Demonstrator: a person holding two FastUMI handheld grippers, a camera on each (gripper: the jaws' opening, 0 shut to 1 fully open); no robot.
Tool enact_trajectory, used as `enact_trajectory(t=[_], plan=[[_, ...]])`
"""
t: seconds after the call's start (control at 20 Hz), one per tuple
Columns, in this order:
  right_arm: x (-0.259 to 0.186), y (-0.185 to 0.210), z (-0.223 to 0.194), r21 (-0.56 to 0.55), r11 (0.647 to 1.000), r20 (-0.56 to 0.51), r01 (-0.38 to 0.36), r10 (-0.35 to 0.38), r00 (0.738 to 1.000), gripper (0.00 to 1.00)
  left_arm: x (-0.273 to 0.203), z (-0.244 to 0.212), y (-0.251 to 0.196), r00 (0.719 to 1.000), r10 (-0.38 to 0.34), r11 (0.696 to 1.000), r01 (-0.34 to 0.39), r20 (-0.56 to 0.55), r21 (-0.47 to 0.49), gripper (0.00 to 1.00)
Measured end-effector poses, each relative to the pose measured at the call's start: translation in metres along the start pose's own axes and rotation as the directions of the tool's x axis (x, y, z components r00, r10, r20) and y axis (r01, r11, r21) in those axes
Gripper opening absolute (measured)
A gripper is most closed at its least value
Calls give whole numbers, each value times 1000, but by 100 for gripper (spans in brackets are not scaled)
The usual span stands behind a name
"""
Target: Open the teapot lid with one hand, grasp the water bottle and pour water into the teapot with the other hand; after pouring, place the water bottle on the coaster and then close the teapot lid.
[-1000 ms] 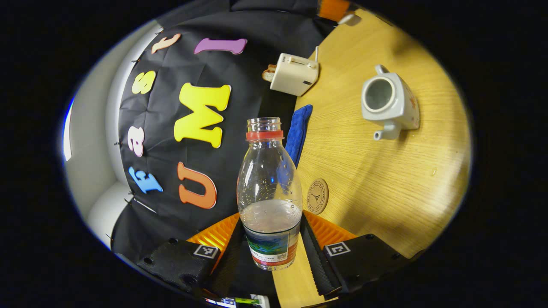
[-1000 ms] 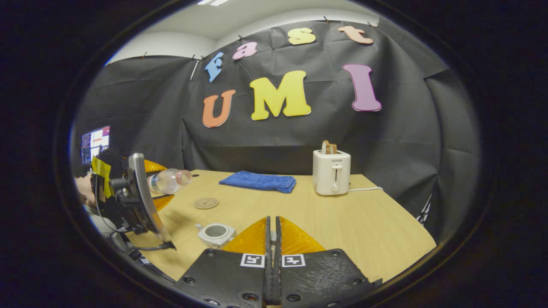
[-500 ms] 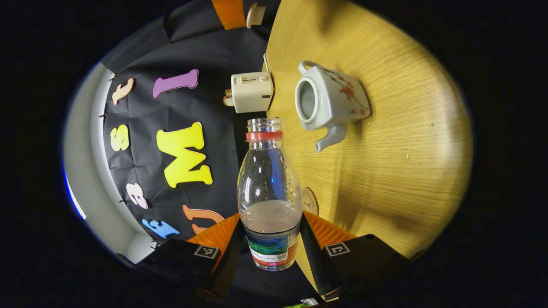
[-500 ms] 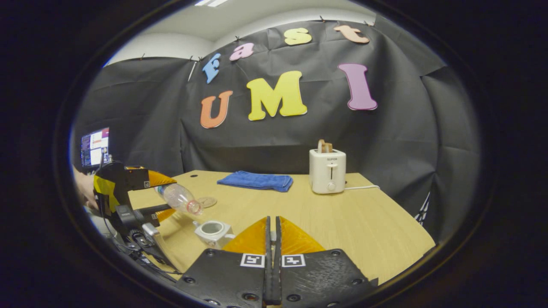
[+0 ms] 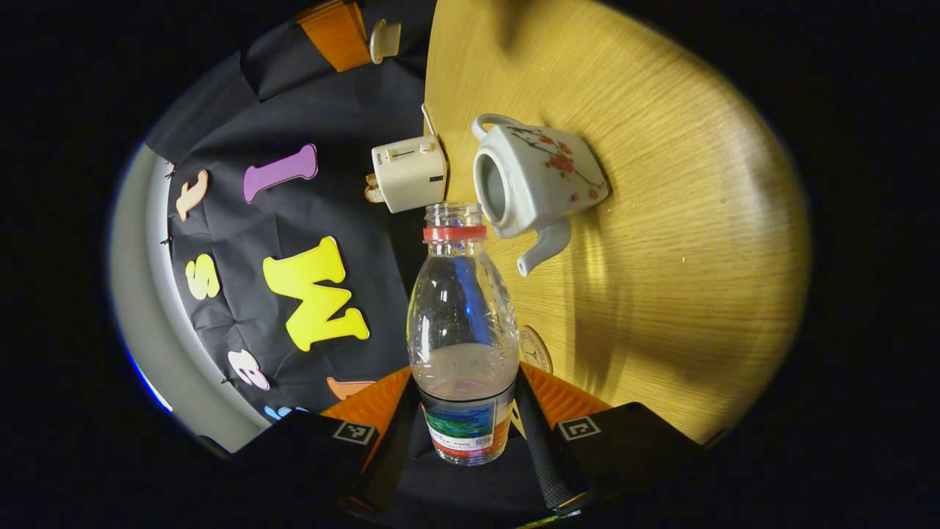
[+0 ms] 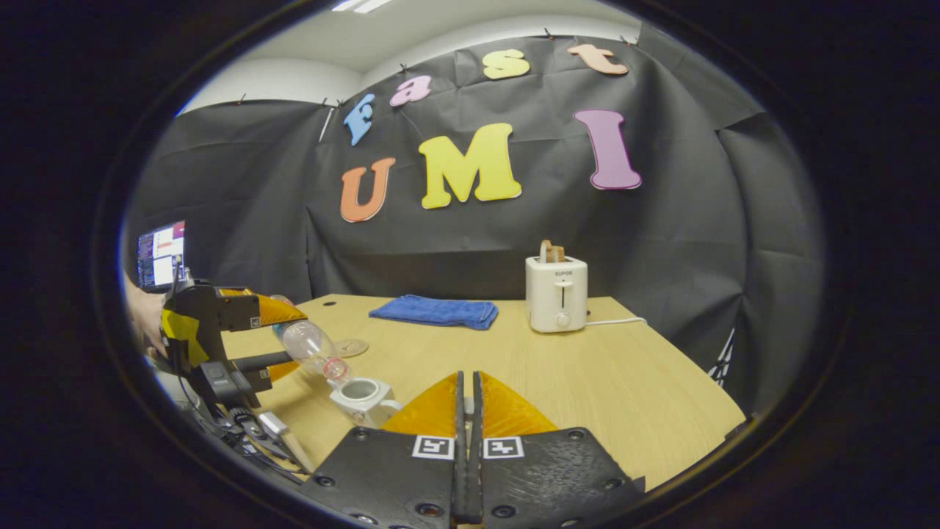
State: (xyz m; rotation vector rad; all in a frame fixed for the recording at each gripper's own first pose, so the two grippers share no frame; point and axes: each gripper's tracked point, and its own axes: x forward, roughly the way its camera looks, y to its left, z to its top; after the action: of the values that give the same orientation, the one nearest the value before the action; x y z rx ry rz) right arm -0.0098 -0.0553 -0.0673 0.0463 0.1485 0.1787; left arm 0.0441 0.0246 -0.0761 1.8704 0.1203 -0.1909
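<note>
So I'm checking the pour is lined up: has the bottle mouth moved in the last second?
Yes. In the right gripper view the water bottle has tipped down, away from the coaster, toward the open teapot.

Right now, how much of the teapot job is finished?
Done: the white flowered teapot stands open. In hand: the left gripper holds the clear plastic water bottle tipped toward the opening; no stream visible. Left: pouring, setting the bottle on the round cork coaster, closing the lid.
</note>
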Motion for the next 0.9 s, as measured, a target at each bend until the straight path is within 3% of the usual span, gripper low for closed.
enact_trajectory(t=[0.9], plan=[[-5,-7,3,14,1000,19,5,-5,1000,0,4,-11,16,999,28,987,-21,-38,162,75]])
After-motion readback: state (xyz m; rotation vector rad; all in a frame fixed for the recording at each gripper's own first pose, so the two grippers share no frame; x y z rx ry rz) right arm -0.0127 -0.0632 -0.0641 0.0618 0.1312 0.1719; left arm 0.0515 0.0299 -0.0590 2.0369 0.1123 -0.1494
